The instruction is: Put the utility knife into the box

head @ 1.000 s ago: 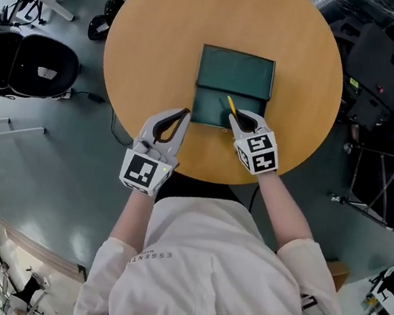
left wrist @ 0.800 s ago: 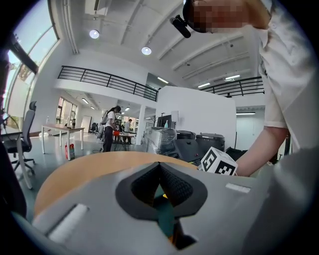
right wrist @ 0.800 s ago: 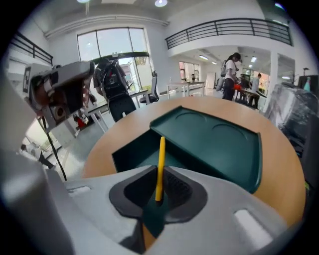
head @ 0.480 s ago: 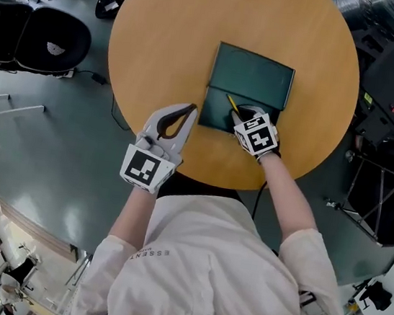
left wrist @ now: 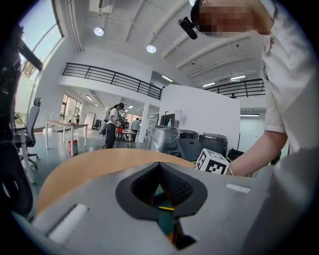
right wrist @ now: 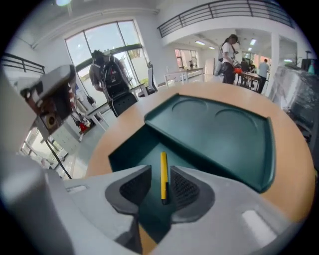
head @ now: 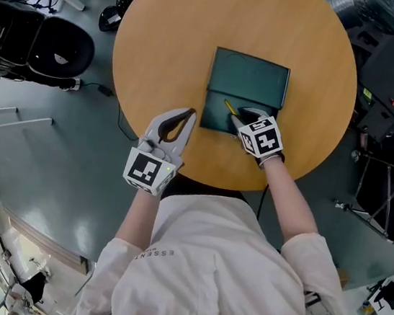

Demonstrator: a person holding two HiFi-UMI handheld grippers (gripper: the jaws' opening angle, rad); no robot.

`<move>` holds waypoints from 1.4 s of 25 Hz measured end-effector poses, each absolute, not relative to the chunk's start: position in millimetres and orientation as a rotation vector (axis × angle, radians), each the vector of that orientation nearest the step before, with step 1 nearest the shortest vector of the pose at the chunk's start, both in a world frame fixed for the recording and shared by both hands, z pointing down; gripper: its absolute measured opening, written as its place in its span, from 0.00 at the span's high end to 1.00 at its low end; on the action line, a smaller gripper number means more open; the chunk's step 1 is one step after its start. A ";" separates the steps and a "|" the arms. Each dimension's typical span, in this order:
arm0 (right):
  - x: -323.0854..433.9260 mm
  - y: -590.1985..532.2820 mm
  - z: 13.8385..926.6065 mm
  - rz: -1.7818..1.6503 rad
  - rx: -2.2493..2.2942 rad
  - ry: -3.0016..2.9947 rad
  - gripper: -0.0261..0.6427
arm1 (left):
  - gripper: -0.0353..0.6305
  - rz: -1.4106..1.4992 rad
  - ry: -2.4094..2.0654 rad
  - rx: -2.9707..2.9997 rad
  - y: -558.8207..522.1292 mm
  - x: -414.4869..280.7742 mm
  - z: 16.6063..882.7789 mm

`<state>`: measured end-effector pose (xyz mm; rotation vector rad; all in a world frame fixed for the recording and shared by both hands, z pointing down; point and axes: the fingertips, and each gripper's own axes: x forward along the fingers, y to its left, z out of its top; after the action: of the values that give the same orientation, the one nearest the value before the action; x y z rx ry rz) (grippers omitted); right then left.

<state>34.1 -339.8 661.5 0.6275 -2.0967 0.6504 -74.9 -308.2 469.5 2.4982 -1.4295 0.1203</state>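
Release looks made from where I sit: my right gripper's (right wrist: pixel 157 180) jaws have just opened, clear of the yellow utility knife (right wrist: pixel 163 172) lying between them inside the open green box (head: pixel 248 80) mid-table (head: pixel 162 46), while the left gripper (left wrist: pixel 159 169) hovers closed, empty, near the table's front edge.

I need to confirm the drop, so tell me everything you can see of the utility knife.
The utility knife is a slim, straight yellow stick, plastic by its look, with a dark near end. It lies lengthwise in the base of the open dark green box, pointing toward its opened lid. The right gripper has just been opening its jaws, which now stand apart on either side of the knife's near end. The knife sits close to one pad; contact is unclear.
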 end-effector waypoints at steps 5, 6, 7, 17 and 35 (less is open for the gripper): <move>41.2 -343.4 567.4 0.614 0.952 -2.392 0.95 | 0.92 0.068 -1.440 2.541 -303.3 -70.4 451.8; 44.5 -343.9 548.2 0.582 1.009 -2.441 0.97 | 0.92 0.061 -1.441 2.560 -302.9 -68.1 445.4; 48.5 -343.1 531.3 0.551 1.047 -2.478 0.97 | 0.92 0.054 -1.443 2.577 -302.0 -64.8 439.3; 87.3 -302.9 436.0 0.214 1.229 -2.697 0.97 | 0.92 -0.014 -1.459 2.635 -269.8 -38.9 406.2; 99.8 -128.3 428.8 0.158 1.360 -2.632 0.97 | 0.92 -0.052 -1.347 2.675 -102.9 -43.0 411.4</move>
<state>99.8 -128.3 428.8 1.3601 -2.6324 0.1582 -43.0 -102.9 411.4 2.6746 -1.3473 -0.0520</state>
